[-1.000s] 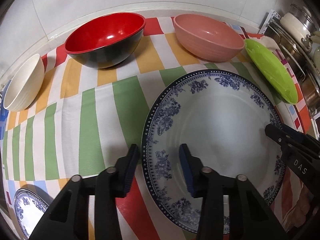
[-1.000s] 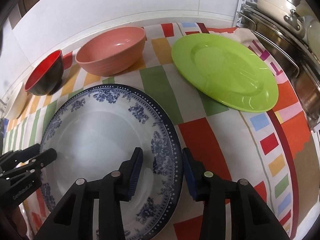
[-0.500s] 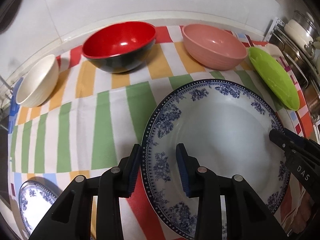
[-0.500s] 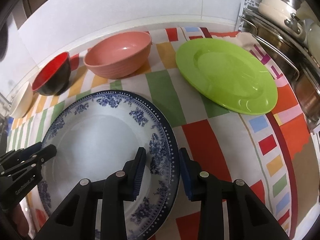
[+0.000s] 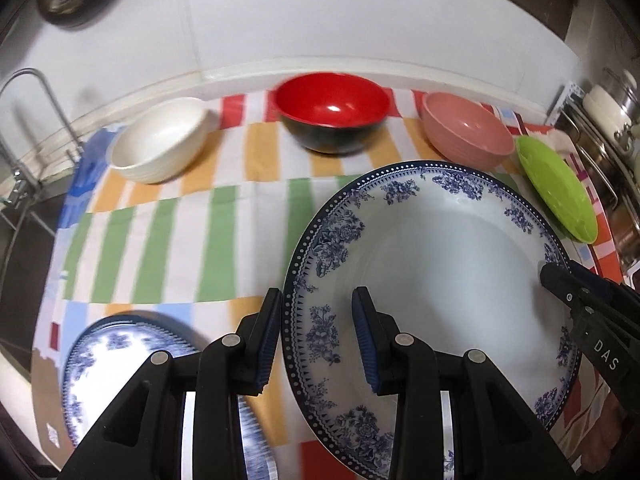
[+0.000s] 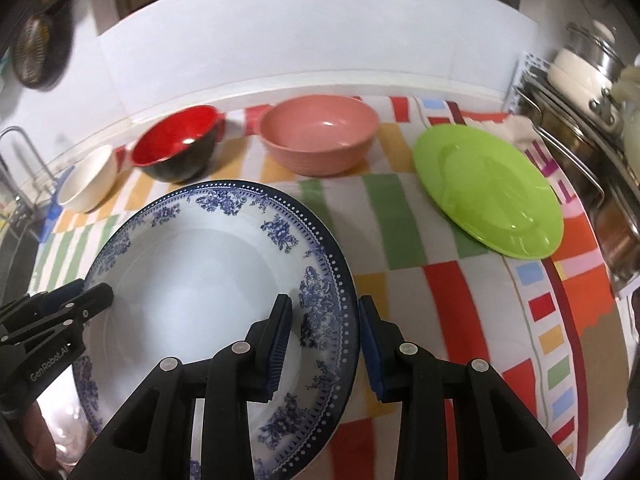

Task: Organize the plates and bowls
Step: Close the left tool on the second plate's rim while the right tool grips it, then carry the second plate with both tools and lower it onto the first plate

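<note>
Both grippers, left gripper [image 5: 316, 336] and right gripper [image 6: 324, 338], pinch opposite rims of the large blue-and-white plate [image 5: 436, 280], lifted off the striped cloth [image 5: 180, 248]. Beyond them wait three bowls and the green plate [image 6: 488, 190]; nothing looks stacked yet.

The left gripper [image 5: 316, 336] clamps the left rim of the large blue-patterned plate [image 5: 440, 264]; the right gripper [image 5: 560, 280] grips its right rim. Far behind stand a white bowl [image 5: 160, 140], red bowl [image 5: 332, 112] and pink bowl [image 5: 464, 132]. A smaller patterned plate [image 5: 116, 360] lies near left.
</note>
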Demonstrator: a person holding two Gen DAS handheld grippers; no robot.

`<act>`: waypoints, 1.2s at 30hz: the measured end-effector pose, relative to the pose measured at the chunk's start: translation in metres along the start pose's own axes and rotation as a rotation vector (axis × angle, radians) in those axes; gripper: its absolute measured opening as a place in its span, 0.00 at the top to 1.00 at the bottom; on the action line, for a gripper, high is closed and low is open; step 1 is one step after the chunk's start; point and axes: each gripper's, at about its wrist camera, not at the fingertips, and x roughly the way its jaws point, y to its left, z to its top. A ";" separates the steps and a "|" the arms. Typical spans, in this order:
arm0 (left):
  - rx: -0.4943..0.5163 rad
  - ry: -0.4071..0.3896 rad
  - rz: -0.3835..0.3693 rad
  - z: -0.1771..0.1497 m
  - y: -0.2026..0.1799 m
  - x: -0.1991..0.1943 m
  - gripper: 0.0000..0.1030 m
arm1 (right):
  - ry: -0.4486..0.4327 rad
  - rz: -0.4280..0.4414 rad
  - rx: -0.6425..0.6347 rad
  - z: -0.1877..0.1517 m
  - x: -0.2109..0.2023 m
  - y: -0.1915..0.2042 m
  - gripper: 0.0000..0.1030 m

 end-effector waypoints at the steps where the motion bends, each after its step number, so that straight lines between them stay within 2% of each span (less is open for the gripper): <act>1: -0.006 -0.008 0.004 -0.002 0.006 -0.005 0.66 | -0.006 0.006 -0.006 0.000 -0.004 0.007 0.66; 16: -0.116 -0.079 0.073 -0.036 0.104 -0.059 0.66 | -0.066 0.071 -0.105 -0.010 -0.049 0.106 0.66; 27: -0.181 -0.067 0.122 -0.070 0.165 -0.076 0.66 | -0.054 0.121 -0.174 -0.030 -0.056 0.171 0.66; 36: -0.218 -0.016 0.153 -0.097 0.200 -0.074 0.66 | -0.003 0.157 -0.209 -0.050 -0.047 0.208 0.66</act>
